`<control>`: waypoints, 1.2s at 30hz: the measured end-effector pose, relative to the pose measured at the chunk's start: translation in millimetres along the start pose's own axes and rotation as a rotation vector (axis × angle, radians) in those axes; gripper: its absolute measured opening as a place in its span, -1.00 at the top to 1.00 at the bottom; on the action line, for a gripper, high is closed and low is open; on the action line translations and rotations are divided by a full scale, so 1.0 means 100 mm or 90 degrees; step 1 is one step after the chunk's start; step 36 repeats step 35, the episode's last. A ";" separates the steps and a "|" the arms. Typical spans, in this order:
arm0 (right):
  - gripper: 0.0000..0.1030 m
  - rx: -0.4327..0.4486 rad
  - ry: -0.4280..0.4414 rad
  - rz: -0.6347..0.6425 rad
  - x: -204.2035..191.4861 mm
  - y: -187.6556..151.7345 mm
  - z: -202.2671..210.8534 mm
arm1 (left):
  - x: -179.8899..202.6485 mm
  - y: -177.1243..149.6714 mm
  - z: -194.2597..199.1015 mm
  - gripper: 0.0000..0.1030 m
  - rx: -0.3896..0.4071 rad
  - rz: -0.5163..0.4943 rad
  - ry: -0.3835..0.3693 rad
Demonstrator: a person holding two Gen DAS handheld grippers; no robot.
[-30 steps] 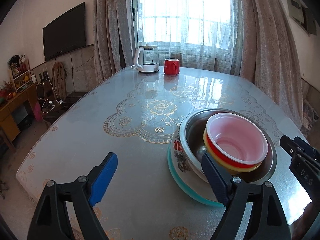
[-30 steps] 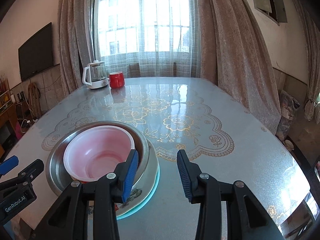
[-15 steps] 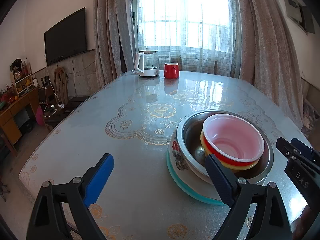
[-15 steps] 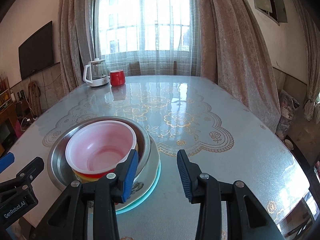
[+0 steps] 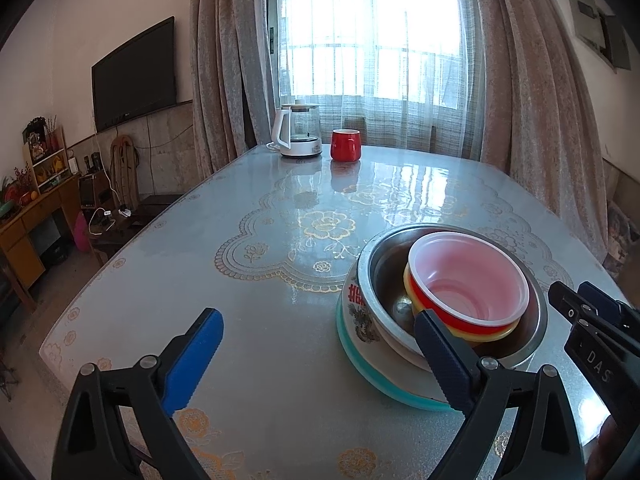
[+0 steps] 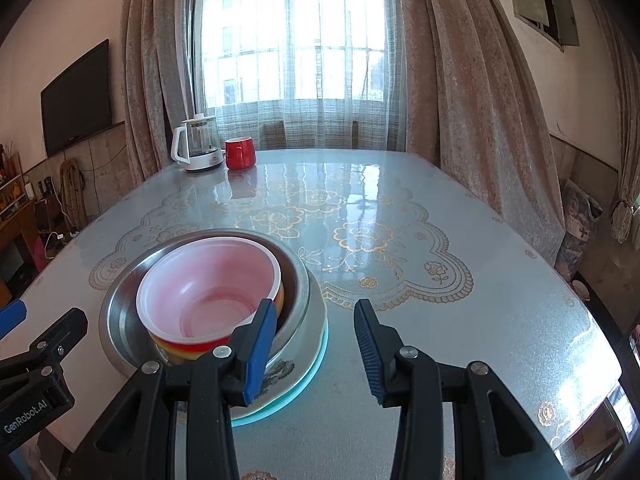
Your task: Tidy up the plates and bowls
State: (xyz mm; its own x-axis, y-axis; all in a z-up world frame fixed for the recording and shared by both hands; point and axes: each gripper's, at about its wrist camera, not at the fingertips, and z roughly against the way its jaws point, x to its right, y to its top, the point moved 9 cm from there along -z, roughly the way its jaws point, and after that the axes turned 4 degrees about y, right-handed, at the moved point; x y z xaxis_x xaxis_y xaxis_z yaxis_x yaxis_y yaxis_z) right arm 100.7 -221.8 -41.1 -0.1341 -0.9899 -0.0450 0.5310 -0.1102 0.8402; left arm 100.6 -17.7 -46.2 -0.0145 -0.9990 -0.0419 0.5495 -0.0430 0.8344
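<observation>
**Both grippers empty beside a finished-looking stack**

Left gripper [image 5: 316,348], seen from its own camera, has its jaws spread very wide and opening further, with only bare table [image 5: 248,320] between them. Its right finger [image 5: 444,356] crosses in front of the stack at about 4 o'clock in the frame, but I cannot see it pressing on anything. The pink bowl [image 5: 468,284] sits nested on a red and yellow bowl, inside the steel bowl [image 5: 384,280], which rests on a patterned plate [image 5: 360,320] over a teal plate [image 5: 384,380]. A kettle [image 5: 298,132] and a red mug [image 5: 346,144] stand well apart at 12 o'clock, near the far edge. From 9 to 12 o'clock the tabletop is open; the near edge runs just below the fingers.

Right gripper [image 6: 316,344], from its own camera, is partly open and grips nothing. Its left finger [image 6: 260,348] overlaps the stack's near rim at 7 o'clock; contact cannot be told. The same stack lies at 9 o'clock, the pink bowl [image 6: 208,280] uppermost within the steel bowl [image 6: 120,320], close to the table's [image 6: 460,340] near-left edge. From 12 to 4 o'clock the surface is free.

Judging by this, the sorting looks essentially done: every plate and bowl in sight is stacked. What may remain is drawing both tools back without nudging the stack toward the edge.
</observation>
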 end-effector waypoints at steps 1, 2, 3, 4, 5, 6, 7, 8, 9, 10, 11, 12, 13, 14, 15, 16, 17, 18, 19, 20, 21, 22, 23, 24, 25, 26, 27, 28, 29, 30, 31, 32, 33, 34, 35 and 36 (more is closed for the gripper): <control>0.21 -0.001 0.001 0.000 0.00 0.00 0.00 | 0.00 0.00 0.00 -0.88 0.000 0.000 0.001; 0.21 -0.002 0.001 0.001 0.00 0.00 -0.01 | 0.00 0.00 0.00 -0.88 0.001 0.001 0.002; 0.21 -0.003 0.001 0.002 0.00 -0.01 -0.01 | -0.01 0.00 0.01 -0.88 0.001 0.001 0.003; 0.21 -0.004 0.003 0.002 0.00 -0.01 -0.01 | -0.01 0.00 0.01 -0.88 0.002 0.001 0.002; 0.21 -0.005 0.003 0.002 -0.01 -0.01 -0.02 | -0.01 0.00 0.01 -0.88 0.001 0.001 0.003; 0.21 -0.005 0.003 0.002 0.00 0.00 -0.02 | -0.01 0.00 0.01 -0.88 0.003 0.000 0.004; 0.21 -0.004 0.004 0.001 0.00 0.00 -0.02 | -0.01 0.00 0.01 -0.88 0.004 0.000 0.004; 0.21 -0.004 0.004 0.001 0.00 0.00 -0.01 | -0.01 0.00 0.02 -0.88 0.004 0.000 0.003; 0.20 -0.003 0.004 0.001 0.00 0.00 -0.02 | -0.01 0.01 0.02 -0.88 0.005 0.000 0.003; 0.21 -0.003 0.003 0.001 0.01 0.01 -0.02 | -0.01 0.02 0.01 -0.88 0.006 0.000 0.003; 0.20 -0.004 0.003 0.000 0.01 0.01 -0.03 | -0.01 0.02 0.02 -0.88 0.007 -0.001 0.003; 0.20 -0.005 0.003 0.001 0.01 0.01 -0.03 | 0.00 0.02 0.02 -0.88 0.007 -0.002 0.003; 0.20 -0.005 0.003 0.002 0.01 0.01 -0.04 | 0.00 0.03 0.02 -0.88 0.008 -0.002 0.001; 0.21 -0.005 0.003 0.003 0.00 0.01 -0.04 | 0.00 0.02 0.02 -0.88 0.008 -0.002 0.001; 0.21 -0.005 0.004 0.003 0.00 0.00 -0.04 | 0.00 0.03 0.03 -0.88 0.010 -0.001 0.001; 0.20 -0.005 0.005 0.003 0.00 0.01 -0.04 | -0.01 0.03 0.03 -0.88 0.011 -0.001 0.001; 0.20 -0.005 0.005 0.003 0.00 0.01 -0.04 | -0.01 0.03 0.03 -0.88 0.011 -0.001 0.002; 0.21 -0.004 0.005 0.003 0.00 0.01 -0.03 | 0.00 0.03 0.03 -0.88 0.010 -0.002 0.002; 0.21 -0.004 0.006 0.003 0.00 0.01 -0.04 | -0.01 0.03 0.03 -0.88 0.008 -0.001 0.001; 0.21 -0.004 0.005 0.002 0.00 0.01 -0.04 | -0.01 0.03 0.03 -0.88 0.007 0.000 0.000; 0.21 -0.004 0.005 0.001 0.01 0.01 -0.04 | 0.00 0.03 0.02 -0.88 0.007 -0.001 0.000; 0.21 -0.004 0.004 0.000 0.01 0.01 -0.04 | 0.00 0.04 0.02 -0.88 0.007 -0.002 0.000; 0.20 -0.005 0.004 -0.001 0.01 0.00 -0.05 | 0.01 0.04 0.02 -0.88 0.007 -0.003 -0.001; 0.20 -0.006 0.004 -0.002 0.02 0.00 -0.05 | 0.02 0.05 0.03 -0.88 0.008 -0.004 -0.003; 0.21 -0.007 0.004 -0.002 0.02 0.00 -0.05 | 0.02 0.05 0.03 -0.88 0.011 -0.004 -0.003; 0.21 -0.007 0.003 -0.001 0.02 0.00 -0.05 | 0.02 0.06 0.03 -0.88 0.014 -0.004 -0.003; 0.21 -0.007 0.003 -0.001 0.02 0.00 -0.06 | 0.02 0.06 0.03 -0.88 0.017 -0.003 -0.006; 0.20 -0.007 0.003 -0.001 0.02 0.00 -0.06 | 0.02 0.07 0.04 -0.88 0.022 -0.002 -0.007; 0.20 -0.007 0.004 -0.002 0.02 0.00 -0.06 | 0.02 0.08 0.05 -0.87 0.028 -0.001 -0.007; 0.21 -0.008 0.003 -0.002 0.02 0.00 -0.06 | 0.02 0.09 0.06 -0.85 0.034 -0.002 -0.006; 0.21 -0.009 0.003 -0.002 0.02 0.00 -0.06 | 0.01 0.10 0.06 -0.84 0.036 -0.002 -0.004; 0.21 -0.010 0.002 -0.002 0.03 0.00 -0.07 | 0.01 0.10 0.05 -0.84 0.036 -0.002 -0.003; 0.20 -0.011 0.002 -0.003 0.04 0.00 -0.08 | 0.01 0.10 0.05 -0.84 0.034 -0.001 -0.005; 0.21 -0.012 0.001 -0.003 0.04 -0.01 -0.08 | 0.01 0.10 0.03 -0.84 0.029 0.000 -0.009; 0.21 -0.013 0.001 -0.003 0.05 0.00 -0.09 | 0.01 0.09 0.02 -0.84 0.024 0.001 -0.018; 0.21 -0.013 0.001 -0.003 0.05 0.00 -0.09 | 0.01 0.09 0.02 -0.84 0.024 0.001 -0.018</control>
